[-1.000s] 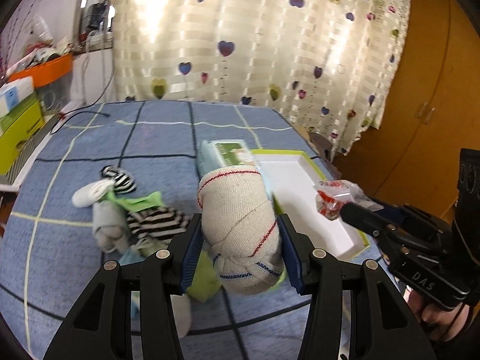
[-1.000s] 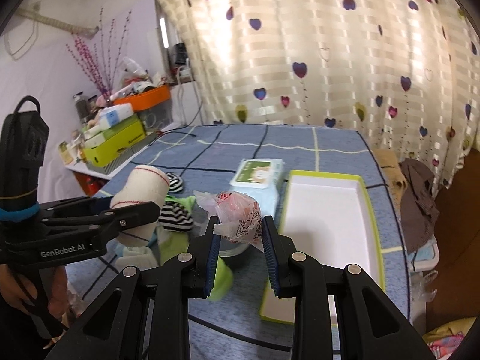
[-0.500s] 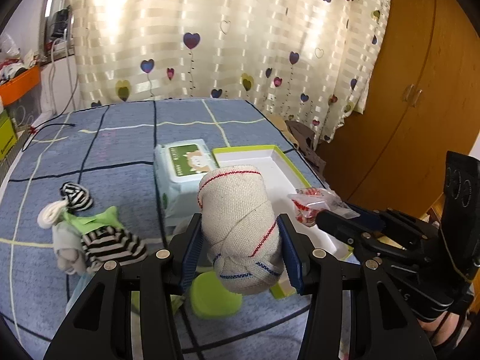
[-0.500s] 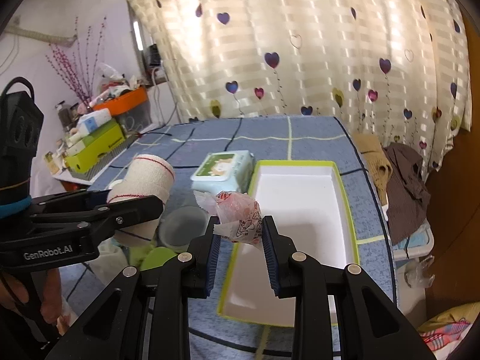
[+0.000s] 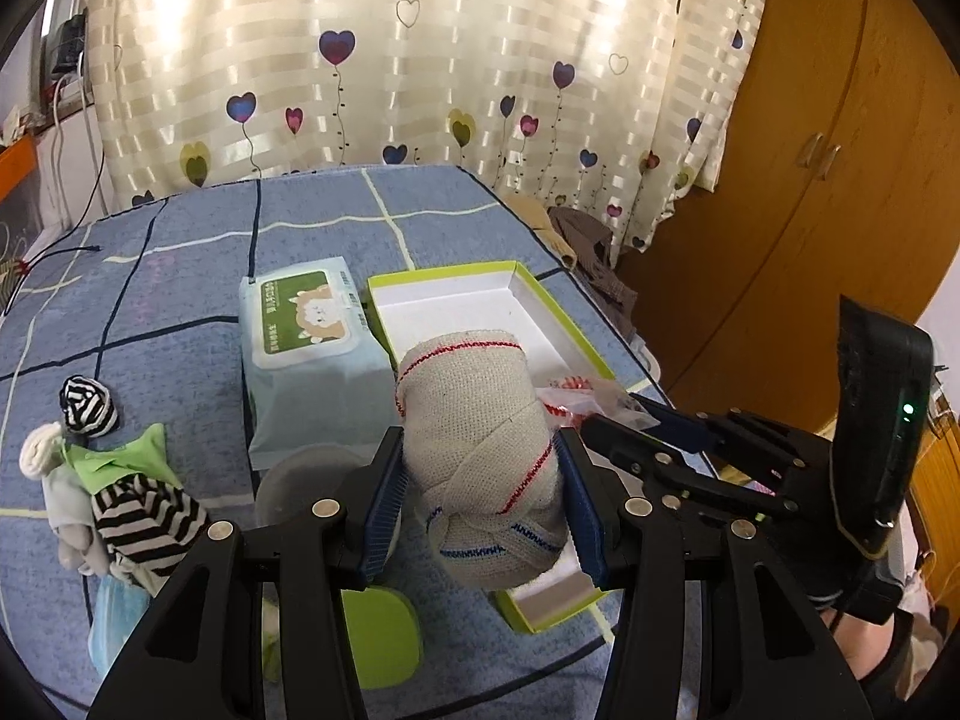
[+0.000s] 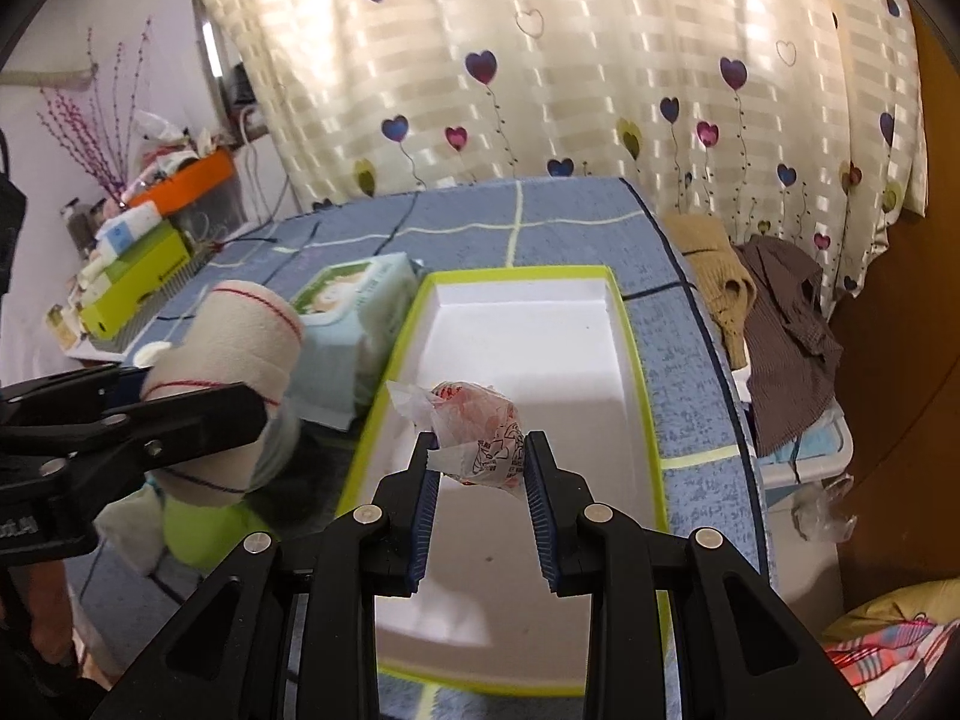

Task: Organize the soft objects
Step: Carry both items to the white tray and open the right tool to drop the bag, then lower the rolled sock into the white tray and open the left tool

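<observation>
My left gripper (image 5: pixel 480 483) is shut on a beige bandage roll (image 5: pixel 480 438) with red and blue stitching, held over the near left edge of the green-rimmed white tray (image 5: pixel 441 306). The same roll (image 6: pixel 234 354) shows at the left of the right wrist view, beside the tray (image 6: pixel 543 324). My right gripper (image 6: pixel 479 468) is shut on a crumpled red-printed plastic bag (image 6: pixel 480 432), hanging above the tray's middle. In the left wrist view that bag (image 5: pixel 591 393) peeks out just right of the roll, with the right gripper (image 5: pixel 624 429) reaching in from the right.
A wipes pack (image 5: pixel 306 324) lies left of the tray. Rolled and striped socks (image 5: pixel 120 492) and a green cloth (image 5: pixel 129 456) lie at the left on the blue checked cover. A green lid (image 5: pixel 378 636) sits below the roll. Clothes (image 6: pixel 774 300) hang off the right edge.
Both grippers have travelled to the right with their loads, from over the sock pile and wipes pack to over the tray. Neither grip has changed.
</observation>
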Demonstrator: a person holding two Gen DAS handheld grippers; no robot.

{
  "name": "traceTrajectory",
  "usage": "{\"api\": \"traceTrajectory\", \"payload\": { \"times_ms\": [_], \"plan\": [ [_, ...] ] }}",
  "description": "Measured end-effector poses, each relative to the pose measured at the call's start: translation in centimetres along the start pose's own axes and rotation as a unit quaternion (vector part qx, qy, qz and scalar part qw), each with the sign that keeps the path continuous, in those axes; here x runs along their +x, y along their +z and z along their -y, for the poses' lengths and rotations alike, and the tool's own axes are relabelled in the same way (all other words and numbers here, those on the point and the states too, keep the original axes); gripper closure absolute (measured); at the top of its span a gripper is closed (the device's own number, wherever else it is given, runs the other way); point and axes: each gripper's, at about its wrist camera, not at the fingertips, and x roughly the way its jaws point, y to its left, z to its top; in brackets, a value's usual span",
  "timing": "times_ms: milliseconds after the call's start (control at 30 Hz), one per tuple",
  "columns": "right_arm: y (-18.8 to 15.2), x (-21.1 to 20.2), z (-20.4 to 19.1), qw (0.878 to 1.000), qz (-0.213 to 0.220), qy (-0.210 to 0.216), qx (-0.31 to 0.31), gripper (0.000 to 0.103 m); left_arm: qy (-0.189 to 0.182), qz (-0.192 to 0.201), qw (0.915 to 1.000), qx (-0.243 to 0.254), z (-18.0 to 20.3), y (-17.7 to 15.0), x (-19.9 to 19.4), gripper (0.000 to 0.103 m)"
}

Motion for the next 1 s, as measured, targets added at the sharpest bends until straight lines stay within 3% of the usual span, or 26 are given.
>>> {"api": "traceTrajectory", "payload": {
  "times_ms": [133, 300, 767, 1000],
  "plan": [
    [0.1, 1.1, 1.0, 1.0, -0.005, -0.002, 0.008, 0.072, 0.004, -0.008, 1.0, 0.0, 0.1, 0.1, 0.8, 0.053],
    [-0.4, 1.3, 1.3, 1.0, -0.009, 0.005, 0.006, 0.051, 0.005, -0.02, 0.9998, 0.0, 0.4, 0.2, 1.9, 0.053],
    [-1.0, -1.9, 3.5, 0.999, 0.017, -0.007, 0.035, 0.05, -0.008, -0.064, 0.9978, 0.014, 2.1, 0.1, 5.5, 0.053],
    [-1.3, -1.8, 3.9, 0.999, 0.014, -0.004, 0.041, 0.05, 0.016, -0.069, 0.9975, 0.009, 2.0, 0.5, 7.2, 0.053]
  ]
}}
